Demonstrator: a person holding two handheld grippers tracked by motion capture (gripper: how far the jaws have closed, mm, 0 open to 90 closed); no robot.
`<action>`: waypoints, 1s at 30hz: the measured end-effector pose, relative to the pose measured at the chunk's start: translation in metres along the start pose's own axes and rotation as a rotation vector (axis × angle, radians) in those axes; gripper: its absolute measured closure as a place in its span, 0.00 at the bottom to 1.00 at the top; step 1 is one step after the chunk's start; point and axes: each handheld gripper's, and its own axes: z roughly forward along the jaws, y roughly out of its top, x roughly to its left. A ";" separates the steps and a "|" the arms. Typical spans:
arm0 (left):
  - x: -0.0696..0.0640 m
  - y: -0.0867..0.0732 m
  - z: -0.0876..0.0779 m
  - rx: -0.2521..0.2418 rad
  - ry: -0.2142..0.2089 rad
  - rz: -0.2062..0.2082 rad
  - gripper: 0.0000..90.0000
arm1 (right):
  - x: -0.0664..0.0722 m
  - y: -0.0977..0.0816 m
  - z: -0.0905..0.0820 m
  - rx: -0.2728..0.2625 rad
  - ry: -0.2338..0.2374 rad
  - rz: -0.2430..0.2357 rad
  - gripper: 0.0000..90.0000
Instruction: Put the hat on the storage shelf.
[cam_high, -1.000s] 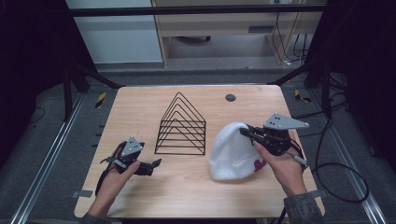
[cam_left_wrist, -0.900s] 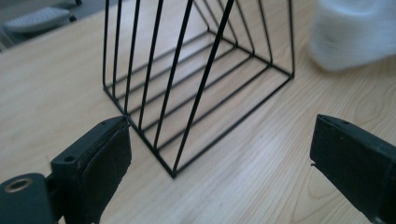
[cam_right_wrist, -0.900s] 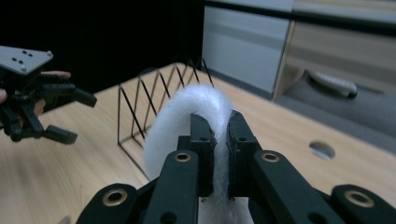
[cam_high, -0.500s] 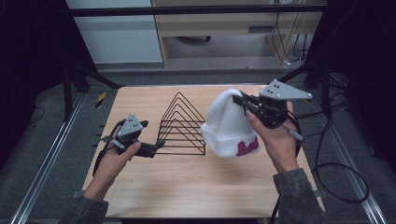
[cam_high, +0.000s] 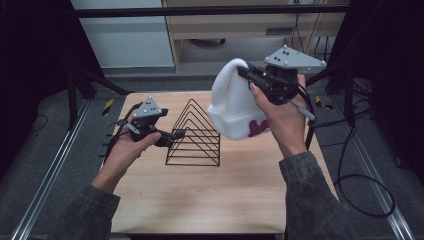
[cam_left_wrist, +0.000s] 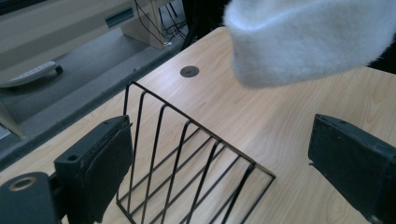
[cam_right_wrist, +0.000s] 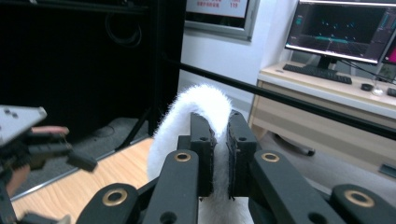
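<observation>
Take the black wire rack (cam_high: 194, 134) as the landmark: it stands on the wooden table (cam_high: 210, 195), a row of triangular frames whose long axis runs away from the person toward the far edge. The white knit hat (cam_high: 235, 102) hangs in the air above and just to the right of the rack, clear of the tabletop, with its rounded crown up and its folded cuff (pink lettering on it) hanging lowest. The right gripper (cam_high: 249, 75) is pinching the hat near the crown; in the right gripper view its two pads are pressed together on a fold of the white knit (cam_right_wrist: 205, 100), so the hat dangles from that one point. The left gripper (cam_high: 176, 134) sits at the rack's left side, level with the wire frames, its jaws spread wide; in the left gripper view the rack (cam_left_wrist: 187, 172) lies between and beyond the open pads and neither pad touches wire, while the hat's cuff (cam_left_wrist: 308, 42) hangs above and beyond the rack. So the hat lies up and to the right of the left gripper, across the rack from it, and the right hand alone carries it. If the hat is meant to go over the rack, I judge that its open cuff must be brought down over the apex line, along the rack's long axis.
</observation>
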 end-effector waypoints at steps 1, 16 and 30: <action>0.001 0.000 0.000 -0.005 -0.009 -0.008 0.07 | 0.001 0.003 0.003 -0.005 0.000 0.004 0.93; 0.009 0.001 -0.003 -0.051 -0.046 -0.038 0.15 | 0.029 0.032 0.043 -0.040 0.086 0.016 0.93; 0.020 0.002 0.006 -0.032 -0.110 -0.078 0.56 | 0.046 0.038 0.059 -0.035 0.154 0.002 0.93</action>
